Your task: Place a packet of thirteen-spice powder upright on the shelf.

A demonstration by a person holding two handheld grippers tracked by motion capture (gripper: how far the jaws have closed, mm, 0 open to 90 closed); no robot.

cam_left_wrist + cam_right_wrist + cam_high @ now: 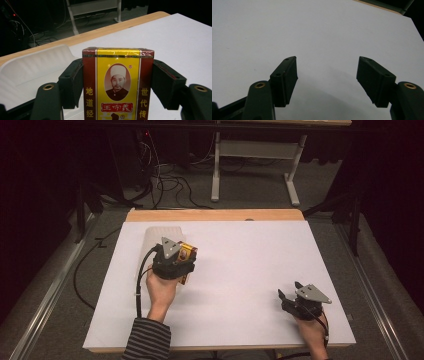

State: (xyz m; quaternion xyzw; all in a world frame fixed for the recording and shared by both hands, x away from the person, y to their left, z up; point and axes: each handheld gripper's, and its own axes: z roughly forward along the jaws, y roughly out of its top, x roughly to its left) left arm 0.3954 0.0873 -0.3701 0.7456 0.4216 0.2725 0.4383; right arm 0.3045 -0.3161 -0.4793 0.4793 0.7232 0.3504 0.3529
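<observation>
Box: red and yellow, with a picture of a man in a white hat. It stands upright between the left jaws, near the far left of the table.
Left gripper: clamped on the box, one jaw on each side.
Tray: white, just behind the box.
Right gripper: jaws wide apart, holding nothing, over the bare white table near the right corner.

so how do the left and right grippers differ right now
The left gripper is shut on a red and yellow box; the right gripper is open with nothing between its jaws. The left sits beside the white tray; the right hovers over bare white table. Both are black, two-jawed.
</observation>
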